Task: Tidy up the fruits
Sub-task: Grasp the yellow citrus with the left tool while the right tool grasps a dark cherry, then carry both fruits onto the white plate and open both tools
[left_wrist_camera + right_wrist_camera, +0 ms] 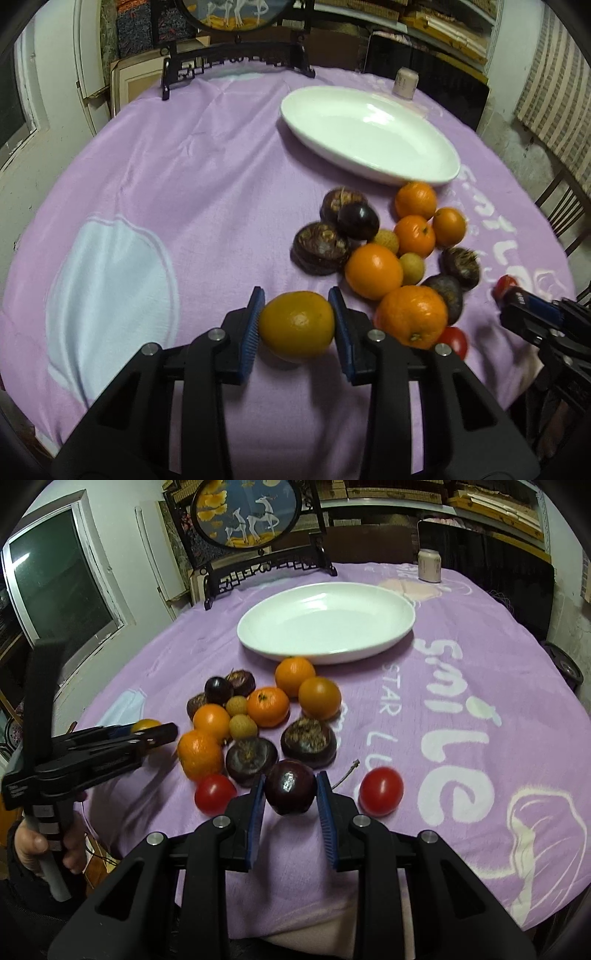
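My left gripper [296,319] is shut on a yellow-orange citrus fruit [296,325], held just above the purple cloth. My right gripper [290,794] is shut on a dark purple plum [290,790]. A pile of oranges [267,706], dark mangosteens [308,741], small yellow longans [243,726] and red tomatoes [381,791] lies on the cloth in front of both grippers. An empty white oval plate [391,635] sits behind the pile; it also shows in the left wrist view [424,170]. The left gripper shows at the left of the right wrist view [155,734].
A round table with a purple cloth [461,701] holds everything. A dark wooden stand with a round deer picture [251,513] is at the far edge. A small pale jar [429,565] stands at the far right. Chairs and shelves surround the table.
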`<act>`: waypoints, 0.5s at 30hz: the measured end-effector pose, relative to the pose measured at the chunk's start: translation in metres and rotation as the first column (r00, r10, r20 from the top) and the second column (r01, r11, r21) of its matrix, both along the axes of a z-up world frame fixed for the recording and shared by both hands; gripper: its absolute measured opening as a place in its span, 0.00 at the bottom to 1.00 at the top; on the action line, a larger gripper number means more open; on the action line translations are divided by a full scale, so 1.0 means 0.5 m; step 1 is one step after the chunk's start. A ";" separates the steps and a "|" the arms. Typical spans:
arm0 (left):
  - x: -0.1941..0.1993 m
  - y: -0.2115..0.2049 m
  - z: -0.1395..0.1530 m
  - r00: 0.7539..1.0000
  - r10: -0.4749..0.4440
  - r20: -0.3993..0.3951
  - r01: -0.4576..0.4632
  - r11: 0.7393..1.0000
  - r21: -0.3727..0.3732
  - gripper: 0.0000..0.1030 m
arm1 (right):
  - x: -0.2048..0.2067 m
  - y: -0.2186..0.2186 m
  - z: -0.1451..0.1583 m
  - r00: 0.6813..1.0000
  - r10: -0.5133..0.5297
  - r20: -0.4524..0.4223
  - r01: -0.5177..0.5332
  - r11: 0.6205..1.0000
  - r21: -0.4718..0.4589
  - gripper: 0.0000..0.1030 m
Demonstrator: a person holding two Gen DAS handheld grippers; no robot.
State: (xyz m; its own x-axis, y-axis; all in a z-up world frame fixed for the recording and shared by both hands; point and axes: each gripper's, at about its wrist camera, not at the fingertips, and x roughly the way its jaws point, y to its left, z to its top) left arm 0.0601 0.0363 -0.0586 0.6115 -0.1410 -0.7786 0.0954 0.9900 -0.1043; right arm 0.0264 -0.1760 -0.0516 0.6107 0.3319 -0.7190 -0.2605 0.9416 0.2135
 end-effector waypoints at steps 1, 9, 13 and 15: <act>-0.002 0.002 0.008 1.000 -0.005 0.008 0.005 1.000 -0.009 0.35 | 0.007 -0.002 0.001 1.000 0.001 -0.003 -0.001 1.000 0.005 0.28; 0.119 -0.020 0.099 0.996 -0.086 0.027 0.086 0.996 -0.016 0.35 | 0.126 -0.002 0.078 0.998 0.046 0.037 -0.045 0.999 -0.016 0.28; 0.304 -0.055 0.136 0.998 -0.066 0.016 0.066 0.997 0.049 0.35 | 0.298 -0.003 0.136 0.995 0.058 0.083 -0.053 0.997 -0.063 0.28; 0.413 -0.080 0.127 0.996 -0.081 -0.035 0.082 0.996 0.016 0.35 | 0.390 0.000 0.130 0.996 0.056 0.070 -0.050 0.995 -0.091 0.28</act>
